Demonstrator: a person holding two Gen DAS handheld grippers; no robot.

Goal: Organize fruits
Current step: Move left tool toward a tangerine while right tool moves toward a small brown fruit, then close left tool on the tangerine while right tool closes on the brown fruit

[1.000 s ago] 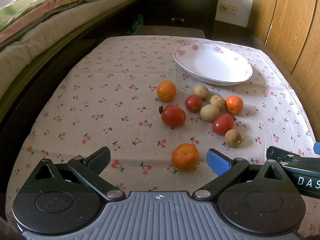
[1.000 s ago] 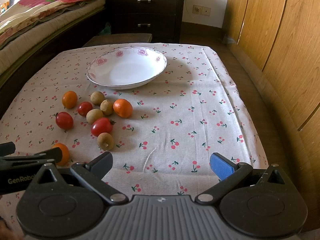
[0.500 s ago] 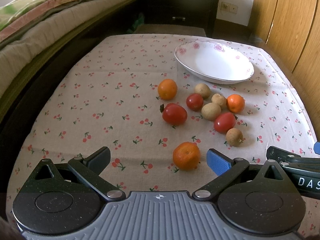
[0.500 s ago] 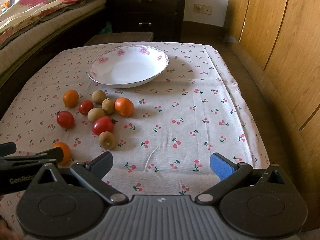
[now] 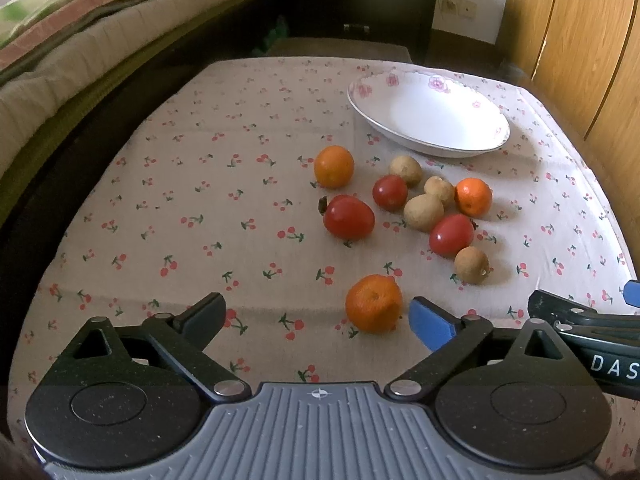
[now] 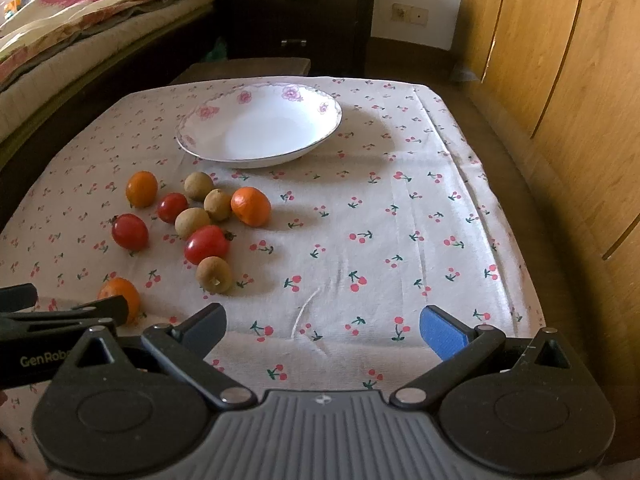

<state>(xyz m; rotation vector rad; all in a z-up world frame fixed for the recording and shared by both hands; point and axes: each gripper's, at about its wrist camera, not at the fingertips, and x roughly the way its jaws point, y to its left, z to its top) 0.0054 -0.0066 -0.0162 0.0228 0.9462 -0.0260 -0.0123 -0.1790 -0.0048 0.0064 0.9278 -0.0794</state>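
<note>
- Left gripper (image 5: 316, 316): jaws spread wide, holding nothing, low over the tablecloth (image 5: 200, 208); nearest mandarin (image 5: 374, 303) just inside the blue pad, not pinched.
- Right gripper (image 6: 322, 326): jaws equally wide apart, empty, above bare cloth with no fruit between the fingers.
- White bowl (image 6: 260, 126) taken as landmark: empty, floral rim, standing at the far side of the cloth.
- On the near-left side of the bowl as seen by the right wrist camera, a loose cluster: mandarin (image 6: 251, 206) nearest the bowl's shadow, three brown longan-like fruits (image 6: 192, 222) touching or almost touching one another, small tomato (image 6: 172, 207), larger tomato (image 6: 206, 244).
- Further from the bowl: another brown fruit (image 6: 214, 275), a stemmed tomato (image 6: 129, 231), an orange (image 6: 141, 188) off to the side.
- Furthest from the bowl: the nearest mandarin, by the left gripper.
- Progress, judged from the layout: nothing in the bowl yet, no fruit lifted, all ten pieces left to move or sort.
- Likely first pick: the nearest mandarin, once centred between the left fingers.
</note>
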